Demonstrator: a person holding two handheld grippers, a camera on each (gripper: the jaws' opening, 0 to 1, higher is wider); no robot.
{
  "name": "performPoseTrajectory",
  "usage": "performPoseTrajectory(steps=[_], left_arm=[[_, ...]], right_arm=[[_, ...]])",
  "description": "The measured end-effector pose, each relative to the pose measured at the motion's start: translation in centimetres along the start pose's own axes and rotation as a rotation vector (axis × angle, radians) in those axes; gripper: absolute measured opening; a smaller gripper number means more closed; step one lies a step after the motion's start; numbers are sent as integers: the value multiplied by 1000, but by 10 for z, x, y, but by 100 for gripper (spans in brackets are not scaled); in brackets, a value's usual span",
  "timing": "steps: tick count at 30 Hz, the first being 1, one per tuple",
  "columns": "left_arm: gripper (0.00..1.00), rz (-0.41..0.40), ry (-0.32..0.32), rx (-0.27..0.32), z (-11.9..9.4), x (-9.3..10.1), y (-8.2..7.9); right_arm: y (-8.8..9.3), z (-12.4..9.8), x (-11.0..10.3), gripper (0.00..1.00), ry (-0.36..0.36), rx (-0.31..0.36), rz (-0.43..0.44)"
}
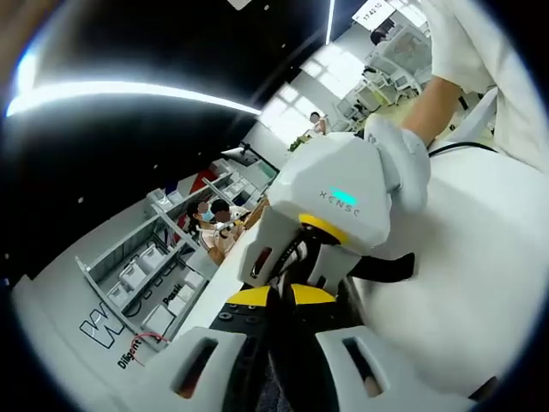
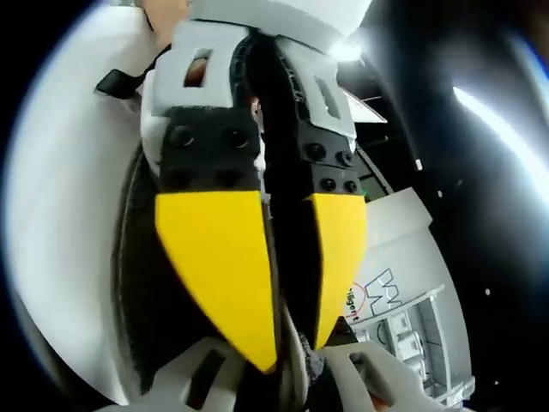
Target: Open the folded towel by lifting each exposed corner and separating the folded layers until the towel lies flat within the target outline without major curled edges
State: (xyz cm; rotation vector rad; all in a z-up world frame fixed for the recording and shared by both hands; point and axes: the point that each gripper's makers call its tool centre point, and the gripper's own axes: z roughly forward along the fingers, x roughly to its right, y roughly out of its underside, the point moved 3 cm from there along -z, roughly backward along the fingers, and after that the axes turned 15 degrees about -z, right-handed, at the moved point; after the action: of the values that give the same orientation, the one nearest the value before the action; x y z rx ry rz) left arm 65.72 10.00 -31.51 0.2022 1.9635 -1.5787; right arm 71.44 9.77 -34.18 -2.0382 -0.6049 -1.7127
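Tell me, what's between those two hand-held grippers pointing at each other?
Dark towel fabric, bunched between the left hand-held gripper and the right hand-held gripper, as the right gripper view shows.

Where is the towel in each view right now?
Left gripper view: the towel is at bottom centre, a dark cloth between the white jaws.
Right gripper view: the towel is a dark strip at lower left, with a tuft near bottom centre.
Shared landmark: the shelf rack with white bins, at lower left in the left gripper view and lower right in the right gripper view.
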Motion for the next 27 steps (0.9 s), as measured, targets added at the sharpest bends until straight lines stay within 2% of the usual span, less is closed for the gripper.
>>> performPoseTrajectory(steps=[1, 3, 5, 6, 10, 13, 15, 18, 24, 27], left_arm=[[6, 3, 1, 0, 0, 0, 0], [7, 4, 2, 1, 0, 0, 0], [9, 15, 1, 2, 1, -2, 2], [9, 81, -5, -2, 2, -4, 4], [14, 98, -3, 8, 2, -2, 4], [22, 128, -47, 18, 0, -7, -1], [27, 121, -84, 26, -1, -12, -2], [30, 119, -95, 23, -2, -14, -2], [30, 102, -103, -3, -2, -15, 3], [35, 104, -105, -12, -1, -15, 3]], right_arm=[[1, 0, 1, 0, -1, -3, 43], [2, 0, 2, 0, 1, -9, 61], [2, 0, 4, 0, 11, -9, 48], [3, -1, 4, 0, 16, -15, 41], [4, -2, 8, 0, 29, -20, 55], [6, -4, 12, 0, 46, -24, 54], [6, -3, 11, 0, 45, -28, 44], [8, -4, 13, 0, 48, -31, 61], [12, -6, 19, 0, 74, -41, 107], [14, -7, 21, 0, 82, -41, 141]])
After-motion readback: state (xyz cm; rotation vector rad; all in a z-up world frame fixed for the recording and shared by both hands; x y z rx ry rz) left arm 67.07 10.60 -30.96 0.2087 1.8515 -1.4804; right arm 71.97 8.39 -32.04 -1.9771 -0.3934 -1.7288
